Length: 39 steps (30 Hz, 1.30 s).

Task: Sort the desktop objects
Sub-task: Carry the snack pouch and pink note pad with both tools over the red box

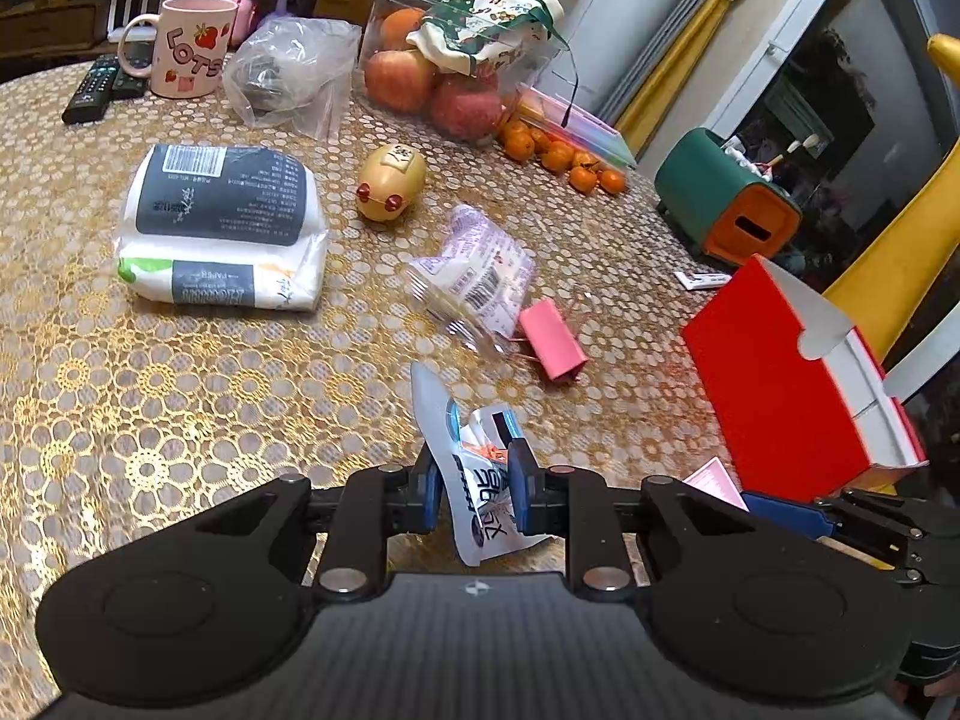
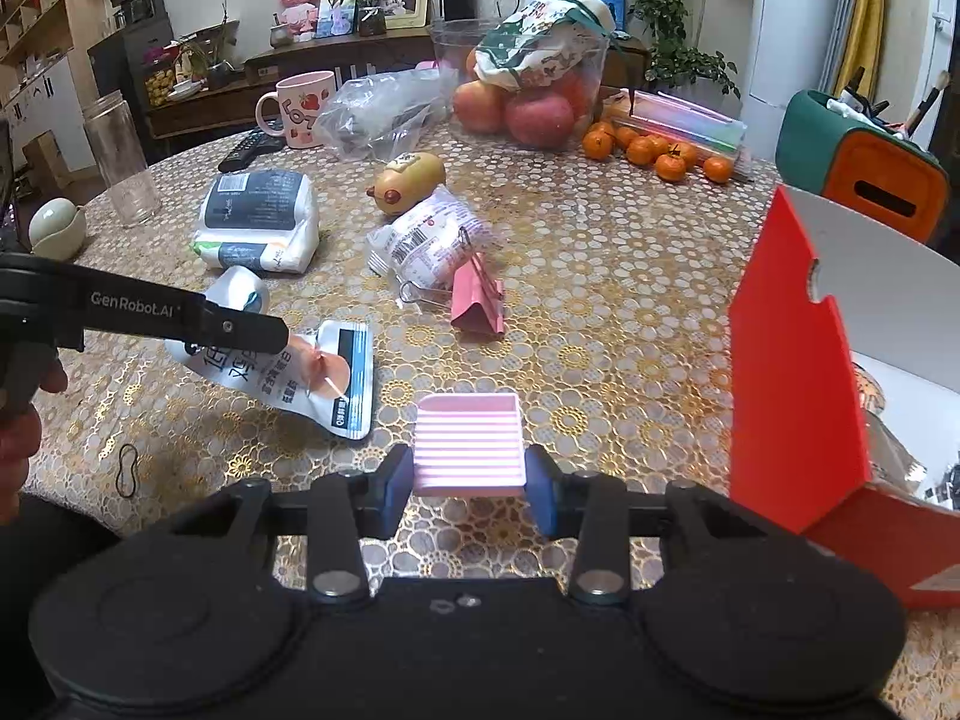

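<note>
My left gripper [image 1: 474, 489] is shut on a white and blue snack pouch [image 1: 480, 504], held just above the tablecloth; the pouch also shows in the right wrist view [image 2: 336, 378] under the left gripper's arm. My right gripper [image 2: 471, 483] is shut on a pink sticky-note pad [image 2: 469, 444], close to the open red box [image 2: 792, 372]. The box also shows at the right of the left wrist view [image 1: 780, 384]. A pink binder clip [image 1: 552, 339] lies beside a clear snack packet [image 1: 474, 282] mid-table.
A tissue pack [image 1: 222, 228], a yellow pig toy [image 1: 390, 183], a pink mug [image 1: 189, 45], remotes [image 1: 99, 87], a plastic bag [image 1: 288, 69], apples and tangerines [image 1: 558, 156], a green and orange holder [image 1: 726, 198], a glass jar [image 2: 123, 159] and a rubber band [image 2: 127, 468] lie about.
</note>
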{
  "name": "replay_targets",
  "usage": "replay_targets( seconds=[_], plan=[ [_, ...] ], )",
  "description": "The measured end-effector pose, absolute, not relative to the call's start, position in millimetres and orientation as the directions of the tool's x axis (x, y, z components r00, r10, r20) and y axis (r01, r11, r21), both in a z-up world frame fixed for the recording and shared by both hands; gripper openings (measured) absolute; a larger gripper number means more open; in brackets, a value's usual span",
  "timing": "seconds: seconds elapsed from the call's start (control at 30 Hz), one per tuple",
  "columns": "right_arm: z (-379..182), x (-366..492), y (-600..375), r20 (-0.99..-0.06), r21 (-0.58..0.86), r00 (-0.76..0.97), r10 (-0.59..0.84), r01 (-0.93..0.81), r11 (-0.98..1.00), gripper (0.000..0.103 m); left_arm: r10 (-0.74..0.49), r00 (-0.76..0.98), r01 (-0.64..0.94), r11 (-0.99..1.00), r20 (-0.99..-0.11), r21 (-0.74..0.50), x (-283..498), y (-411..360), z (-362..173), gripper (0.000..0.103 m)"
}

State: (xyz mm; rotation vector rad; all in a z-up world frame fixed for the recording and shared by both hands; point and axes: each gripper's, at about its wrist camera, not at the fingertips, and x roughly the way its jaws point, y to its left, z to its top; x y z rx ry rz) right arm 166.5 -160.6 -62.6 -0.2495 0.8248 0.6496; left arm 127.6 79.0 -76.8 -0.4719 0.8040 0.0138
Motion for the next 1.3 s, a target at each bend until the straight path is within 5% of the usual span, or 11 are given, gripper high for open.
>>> replay_targets(
  seconds=[1.3],
  plan=[
    [19, 173, -343, -0.667, 0.089, 0.637, 0.387, -0.448, 0.889, 0.039, -0.420, 0.674, 0.146, 0.882, -0.607, -0.448, 154, -75, 16, 0.021]
  ],
)
